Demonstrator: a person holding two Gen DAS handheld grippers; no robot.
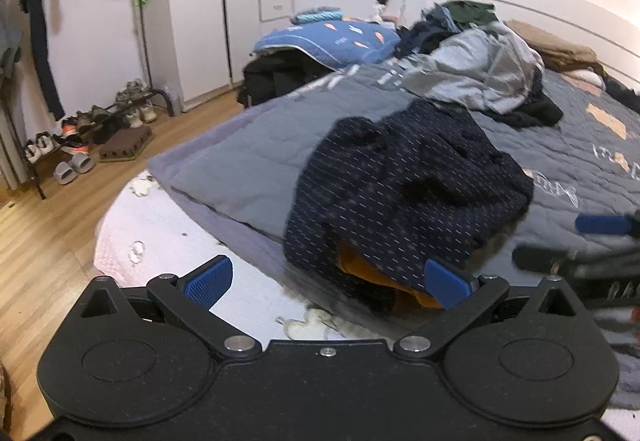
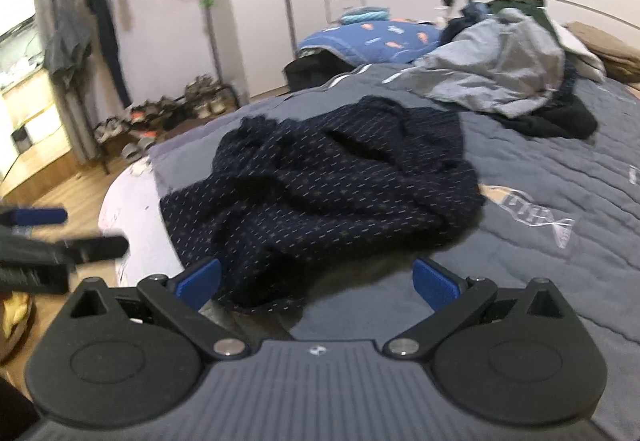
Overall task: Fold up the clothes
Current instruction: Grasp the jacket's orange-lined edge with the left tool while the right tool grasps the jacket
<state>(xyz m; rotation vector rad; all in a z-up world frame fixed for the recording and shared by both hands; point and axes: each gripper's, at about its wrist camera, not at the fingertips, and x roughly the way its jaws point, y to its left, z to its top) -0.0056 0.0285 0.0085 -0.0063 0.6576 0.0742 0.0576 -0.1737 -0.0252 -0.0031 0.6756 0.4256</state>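
Item: navy patterned garment [image 2: 320, 193], lying crumpled near the bed's [image 1: 224, 161] foot edge. Left gripper [image 1: 326, 281] and right gripper [image 2: 316, 279] hovering wide open, holding nothing. Handling: pinching one layer at opposite hems, spreading flat.

A navy garment [image 1: 408, 193] with fine pale dashes is seen crumpled in a loose heap on the grey bed quilt [image 1: 240, 161], orange fabric [image 1: 372, 273] exposed at six o'clock.
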